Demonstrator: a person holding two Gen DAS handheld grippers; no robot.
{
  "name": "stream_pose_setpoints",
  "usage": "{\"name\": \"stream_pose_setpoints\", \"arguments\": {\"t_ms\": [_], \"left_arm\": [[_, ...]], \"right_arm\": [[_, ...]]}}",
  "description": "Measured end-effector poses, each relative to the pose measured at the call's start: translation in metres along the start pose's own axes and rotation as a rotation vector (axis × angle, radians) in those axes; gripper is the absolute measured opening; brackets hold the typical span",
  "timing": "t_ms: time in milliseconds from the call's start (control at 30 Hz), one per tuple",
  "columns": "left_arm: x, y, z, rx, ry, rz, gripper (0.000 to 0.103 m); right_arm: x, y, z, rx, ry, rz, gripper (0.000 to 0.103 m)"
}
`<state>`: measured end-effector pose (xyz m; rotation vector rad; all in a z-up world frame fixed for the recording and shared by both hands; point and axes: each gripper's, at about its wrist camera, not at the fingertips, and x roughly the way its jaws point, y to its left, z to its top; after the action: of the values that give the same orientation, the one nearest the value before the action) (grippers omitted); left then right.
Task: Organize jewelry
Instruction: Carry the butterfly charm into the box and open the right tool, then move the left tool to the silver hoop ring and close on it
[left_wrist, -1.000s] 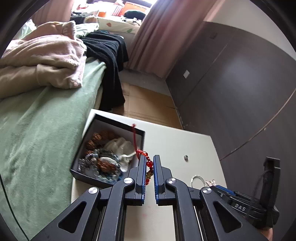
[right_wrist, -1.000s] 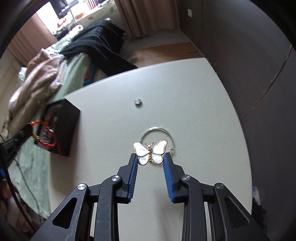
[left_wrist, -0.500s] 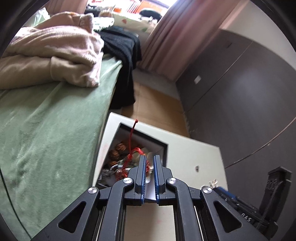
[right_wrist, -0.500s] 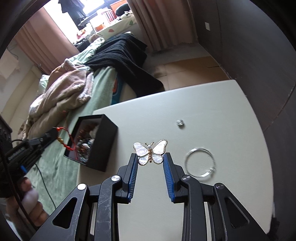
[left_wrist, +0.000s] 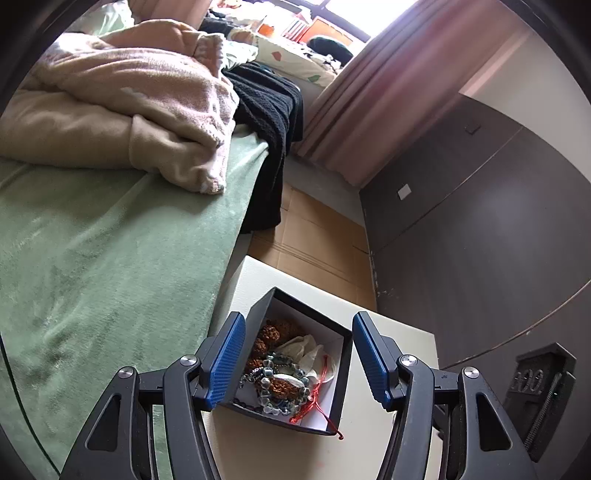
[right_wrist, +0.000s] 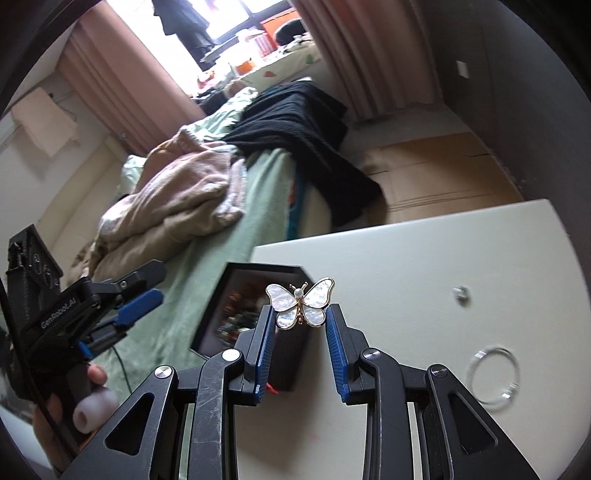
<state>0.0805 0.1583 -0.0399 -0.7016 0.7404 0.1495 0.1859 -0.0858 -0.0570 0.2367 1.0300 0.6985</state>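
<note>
A black jewelry box (left_wrist: 334, 373) sits at the table's left edge, holding bead bracelets and a red cord bracelet (left_wrist: 318, 397) whose tail hangs over the front wall. My left gripper (left_wrist: 297, 356) is open and empty above the box. My right gripper (right_wrist: 300, 320) is shut on a white and gold butterfly brooch (right_wrist: 301, 302), held above the table beside the box (right_wrist: 240, 306). The left gripper also shows in the right wrist view (right_wrist: 127, 295).
A silver bangle (right_wrist: 493, 374) and a small silver stud (right_wrist: 460, 292) lie on the cream table (right_wrist: 424, 258). A bed with a green cover (left_wrist: 92, 258), a pink blanket and black cloth lies to the left. A dark wardrobe (left_wrist: 480, 221) stands behind.
My left gripper opened and let the red cord bracelet fall into the box. My right gripper carried the brooch left, closer to the box.
</note>
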Motion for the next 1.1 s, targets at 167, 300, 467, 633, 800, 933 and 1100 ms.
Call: {"name": "stream_pose_setpoints", "arguments": {"t_ms": [167, 300, 467, 633, 800, 933, 1100], "left_arm": [[-0.003, 0.003, 0.002, -0.004, -0.007, -0.009, 0.061], [-0.004, 0.003, 0.001, -0.007, -0.001, -0.016, 0.061], [-0.006, -0.001, -0.002, 0.009, -0.002, -0.022, 0.061], [-0.004, -0.012, -0.008, 0.025, 0.0, -0.029, 0.061], [0.002, -0.033, -0.021, 0.074, 0.015, -0.033, 0.061], [0.008, -0.052, -0.034, 0.129, 0.029, -0.035, 0.061], [0.018, -0.079, -0.053, 0.201, 0.054, -0.037, 0.061]], "right_arm": [[0.023, 0.015, 0.007, 0.0, 0.009, 0.025, 0.029], [0.033, 0.022, 0.013, 0.009, -0.008, 0.058, 0.029], [0.045, 0.018, 0.012, 0.052, -0.01, 0.078, 0.067], [0.027, 0.005, 0.012, 0.073, -0.041, 0.044, 0.067], [0.001, -0.017, 0.01, 0.118, -0.059, 0.023, 0.067], [-0.019, -0.037, 0.004, 0.149, -0.064, -0.026, 0.067], [-0.043, -0.068, -0.005, 0.21, -0.056, -0.08, 0.067]]}}
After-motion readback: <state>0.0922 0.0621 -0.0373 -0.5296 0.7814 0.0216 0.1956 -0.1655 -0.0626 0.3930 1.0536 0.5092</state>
